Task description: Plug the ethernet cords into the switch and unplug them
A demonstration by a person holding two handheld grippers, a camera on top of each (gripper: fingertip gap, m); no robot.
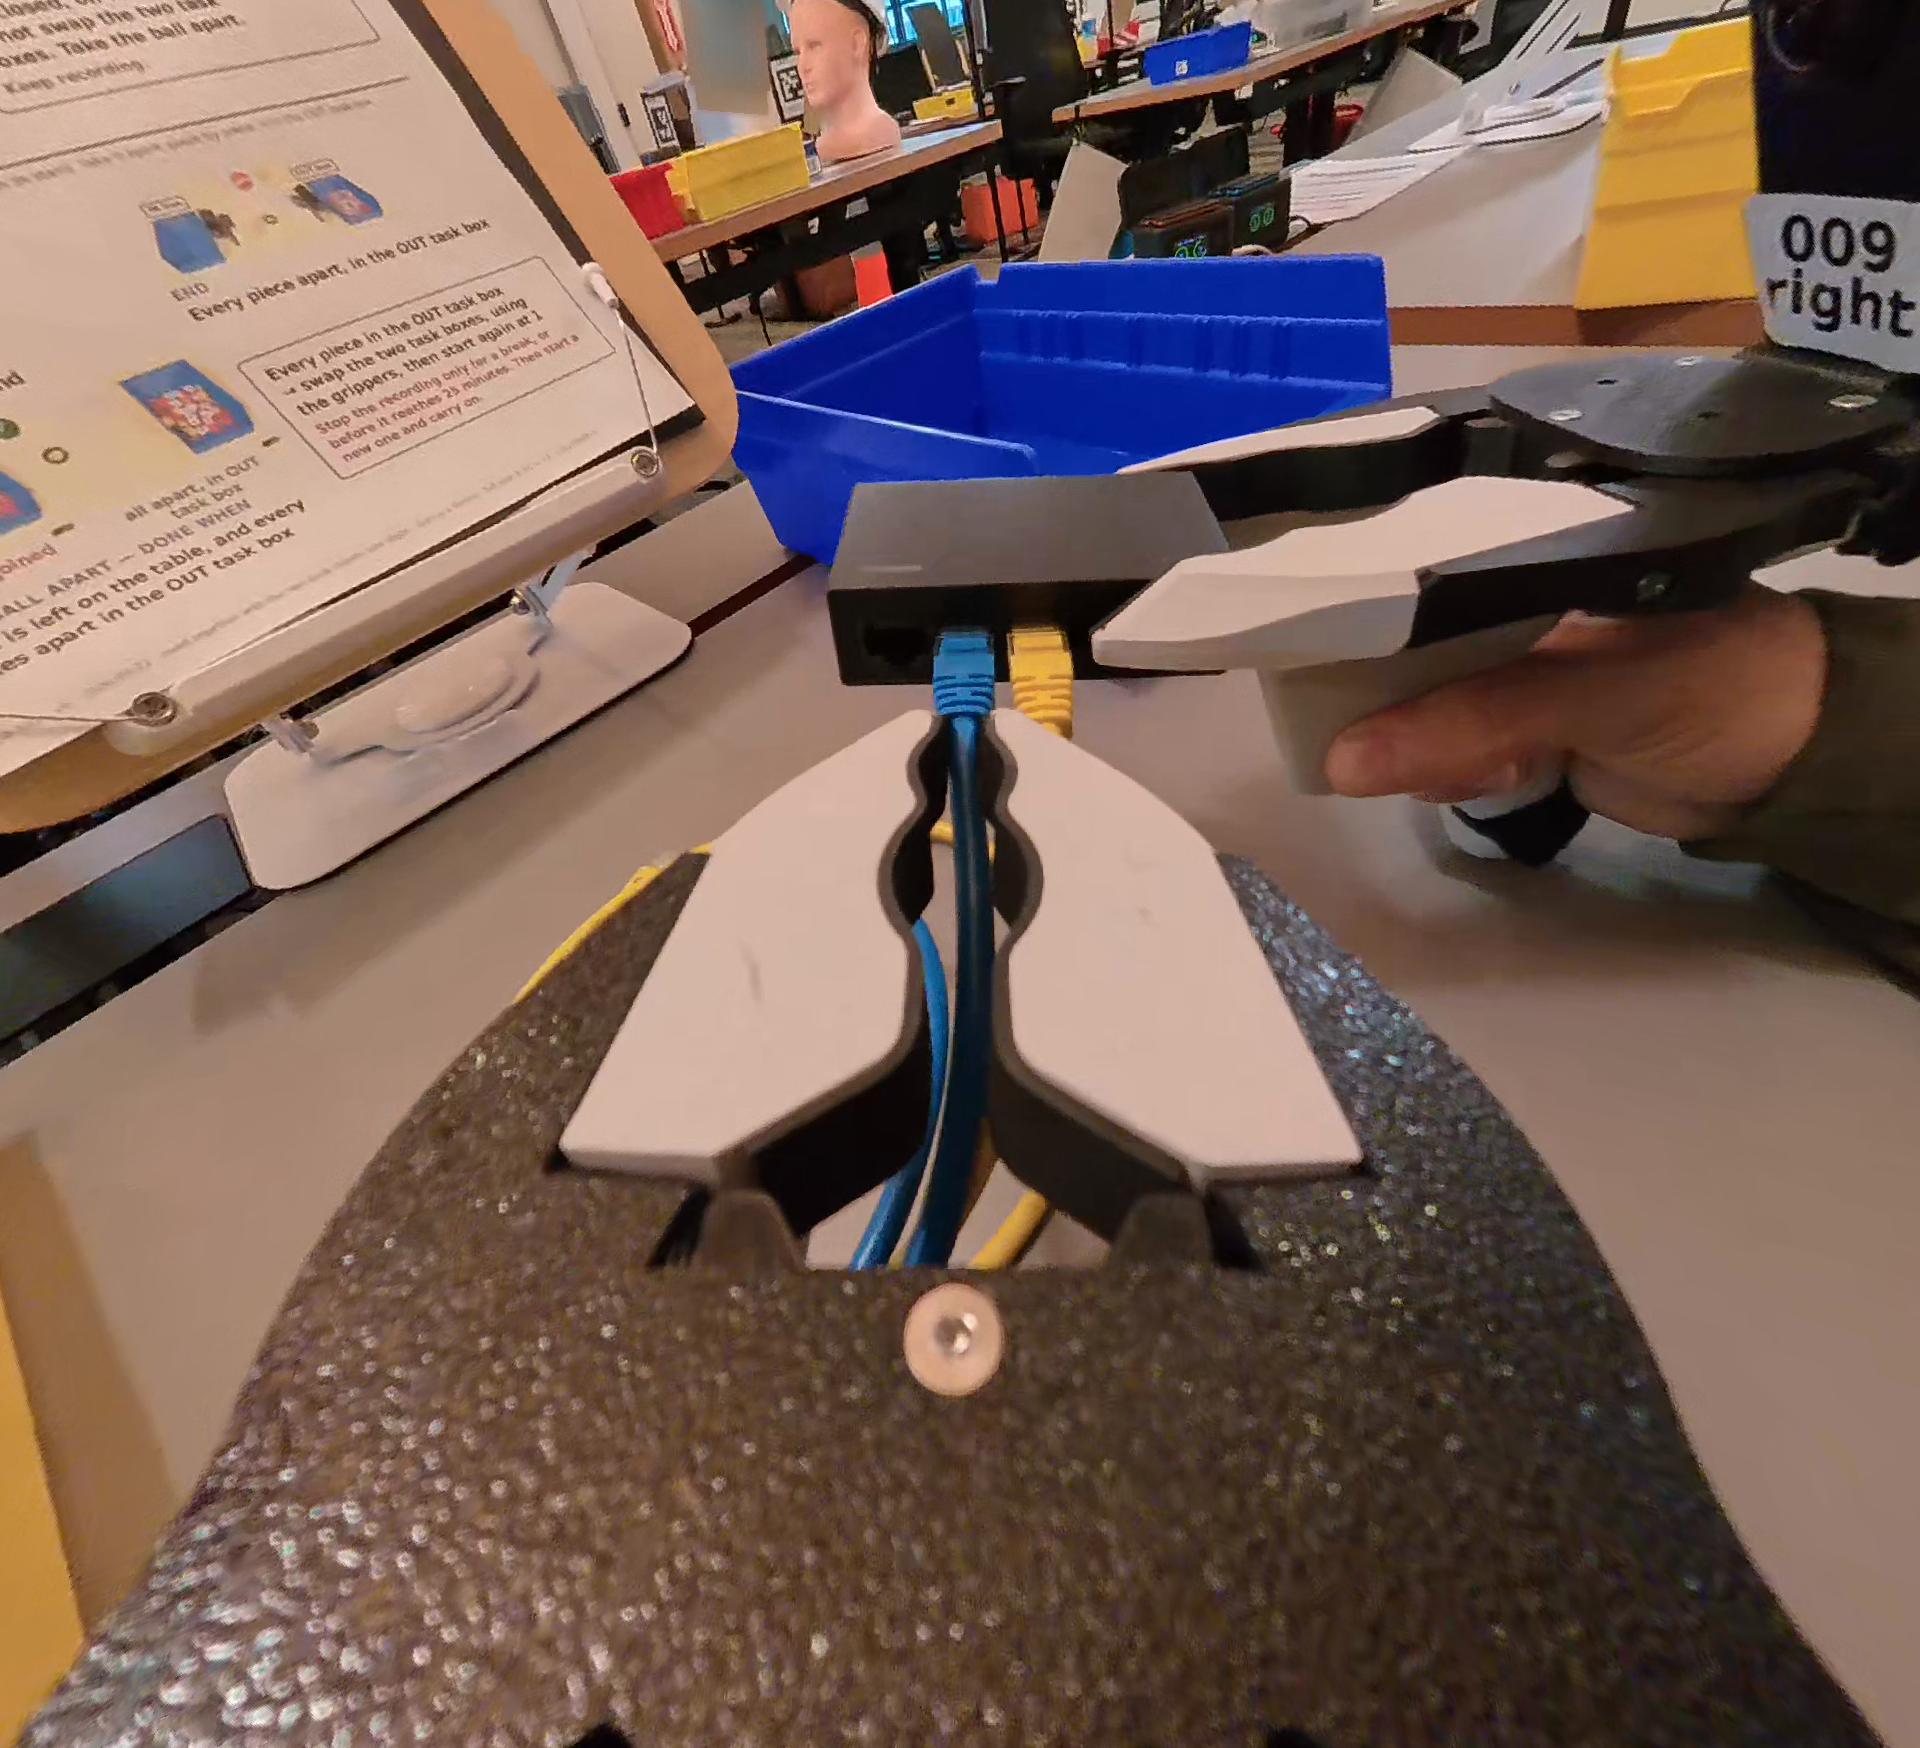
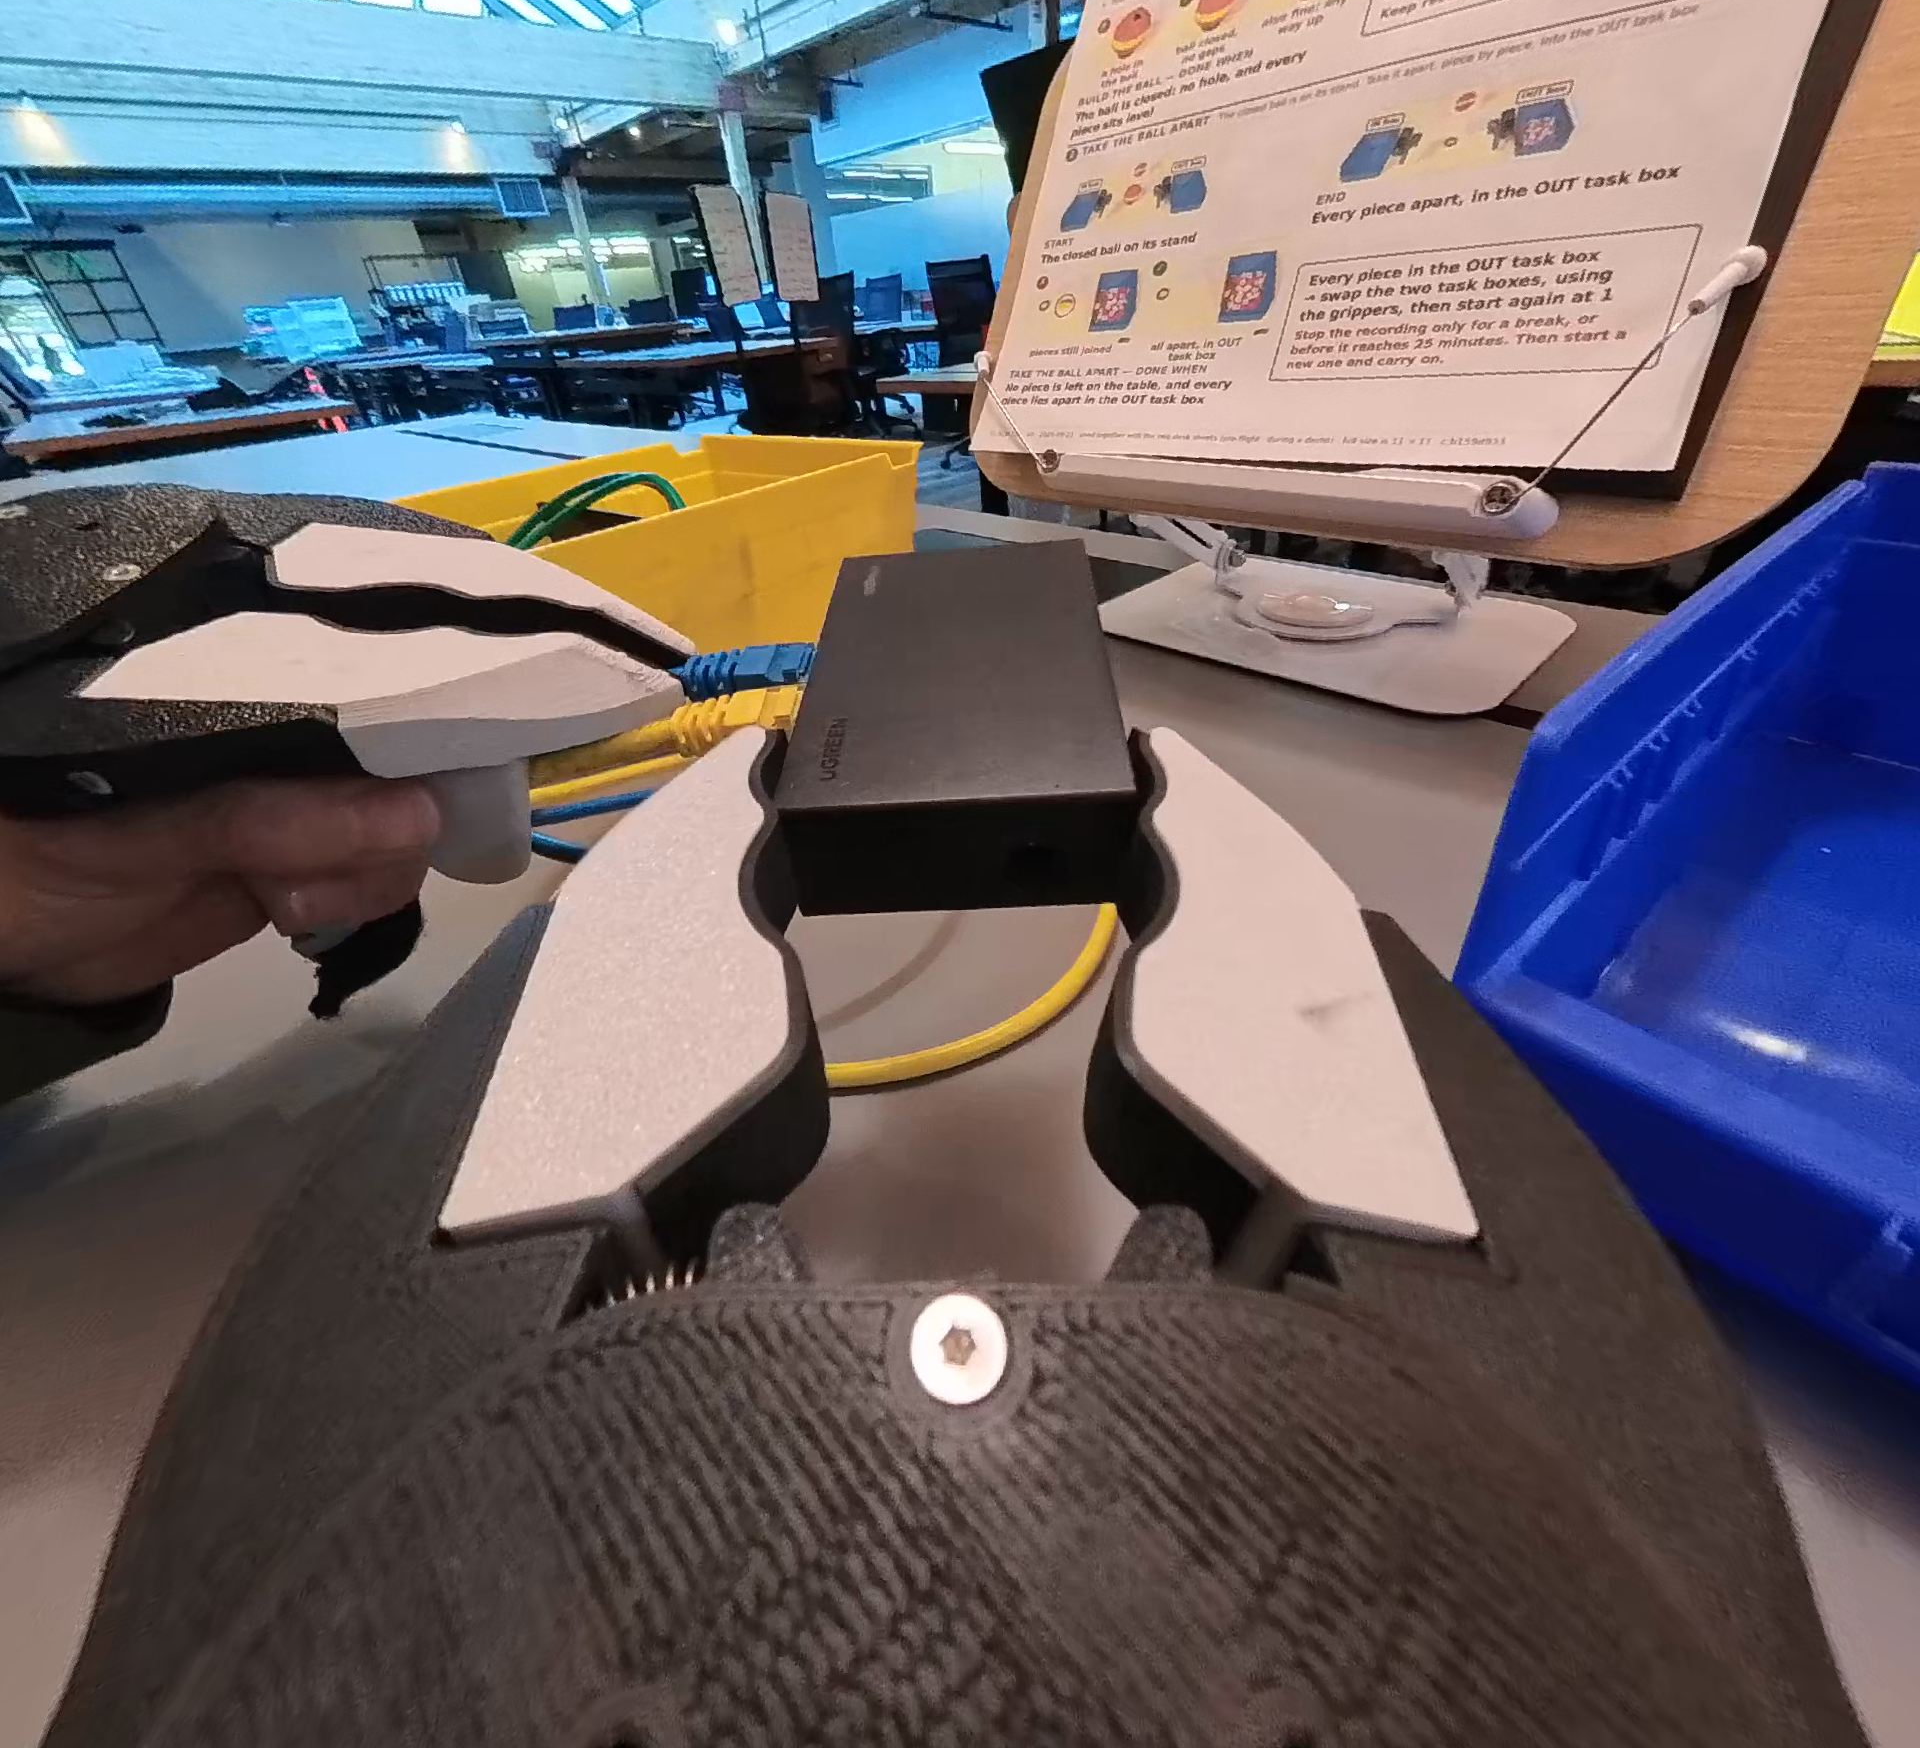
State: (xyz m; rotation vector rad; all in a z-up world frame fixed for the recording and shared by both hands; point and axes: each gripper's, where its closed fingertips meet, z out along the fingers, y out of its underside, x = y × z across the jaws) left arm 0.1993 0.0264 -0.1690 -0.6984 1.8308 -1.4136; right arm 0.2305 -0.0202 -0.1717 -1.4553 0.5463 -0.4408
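A black switch [image 1: 1023, 535] is held just above the grey table. My right gripper [image 2: 956, 763] is shut on the switch [image 2: 961, 690], one finger on each side; it also shows in the left wrist view [image 1: 1143, 555]. A blue cord [image 1: 961, 670] and a yellow cord [image 1: 1039, 675] sit plugged into ports side by side. My left gripper [image 1: 961, 727] is shut on the blue cord just behind its plug; in the right wrist view [image 2: 675, 659] it meets the blue plug [image 2: 748, 664] above the yellow plug [image 2: 727, 716]. One port left of the blue plug is empty.
A blue bin [image 1: 1060, 389] stands behind the switch, at the right in the right wrist view [image 2: 1714, 919]. A yellow bin [image 2: 727, 514] holds a green cord [image 2: 592, 498]. An instruction board on a white stand [image 1: 312, 244] is at the left. Yellow cord [image 2: 977, 1038] loops on the table.
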